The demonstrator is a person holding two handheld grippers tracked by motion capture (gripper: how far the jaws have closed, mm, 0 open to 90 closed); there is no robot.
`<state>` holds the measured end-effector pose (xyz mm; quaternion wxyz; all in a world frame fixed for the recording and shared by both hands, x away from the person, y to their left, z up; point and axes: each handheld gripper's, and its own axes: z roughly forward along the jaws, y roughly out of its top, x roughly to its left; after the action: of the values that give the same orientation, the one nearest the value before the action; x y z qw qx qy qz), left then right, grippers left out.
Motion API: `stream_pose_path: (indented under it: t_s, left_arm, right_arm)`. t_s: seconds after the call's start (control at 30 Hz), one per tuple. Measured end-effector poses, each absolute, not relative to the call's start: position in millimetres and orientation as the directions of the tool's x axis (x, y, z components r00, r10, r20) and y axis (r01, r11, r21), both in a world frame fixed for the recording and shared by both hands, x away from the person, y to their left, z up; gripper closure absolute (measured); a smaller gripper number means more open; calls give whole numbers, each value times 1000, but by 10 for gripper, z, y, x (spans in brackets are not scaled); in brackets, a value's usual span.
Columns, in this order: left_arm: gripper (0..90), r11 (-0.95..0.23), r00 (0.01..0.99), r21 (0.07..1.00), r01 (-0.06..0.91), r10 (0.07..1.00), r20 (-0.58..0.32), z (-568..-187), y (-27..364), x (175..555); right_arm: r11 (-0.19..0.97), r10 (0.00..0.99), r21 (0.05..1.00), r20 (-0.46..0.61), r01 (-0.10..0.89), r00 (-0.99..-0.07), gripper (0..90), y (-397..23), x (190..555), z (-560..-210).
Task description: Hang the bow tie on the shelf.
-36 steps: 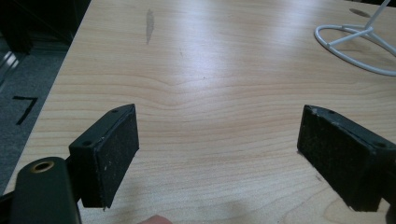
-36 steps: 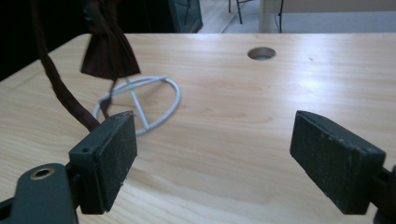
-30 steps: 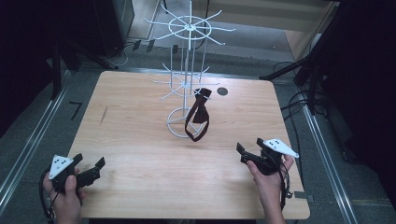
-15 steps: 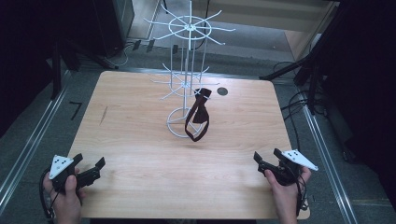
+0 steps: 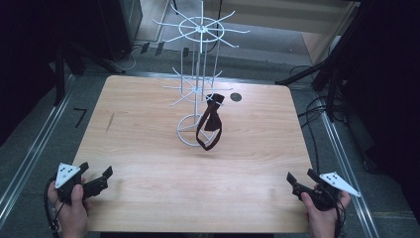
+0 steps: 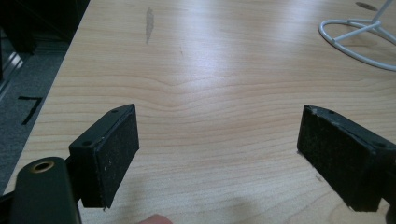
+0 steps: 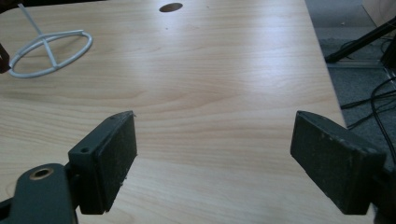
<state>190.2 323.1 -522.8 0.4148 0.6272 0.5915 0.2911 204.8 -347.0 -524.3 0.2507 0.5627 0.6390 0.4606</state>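
A white wire display rack (image 5: 198, 74) stands on the wooden table (image 5: 148, 148), its ring base (image 6: 355, 37) (image 7: 46, 51) resting at the table's middle. A dark brown strap-like item (image 5: 210, 125) hangs from one of the rack's lower hooks. My left gripper (image 5: 94, 178) sits at the table's near left corner, held by a hand, jaws wide apart with nothing between them (image 6: 219, 154). My right gripper (image 5: 302, 181) is at the near right corner, also open and empty (image 7: 215, 163). Both are far from the rack.
A round dark hole (image 5: 236, 97) (image 7: 170, 7) lies in the tabletop behind the rack. Metal rails (image 5: 29, 153) run along the floor at both sides. Cables (image 5: 317, 109) trail on the floor at the right.
My right gripper has drawn back and to the right, from beside the table's middle right to its near right corner. The left gripper has stayed put.
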Motion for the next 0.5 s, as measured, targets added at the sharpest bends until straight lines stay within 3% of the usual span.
stream_pose_path:
  t_s: [0.23,0.5]
  left_arm:
    - [131,94,100,859,503,981,-165,-5230,3291,1922]
    - [134,46,88,849,526,990,-108,-5229,3218,2002]
  right_arm:
    - [-76,956,859,207,507,-208,150,-3670,1977,-5329]
    - [-56,953,839,207,542,-221,149,-3681,1953,-5456]
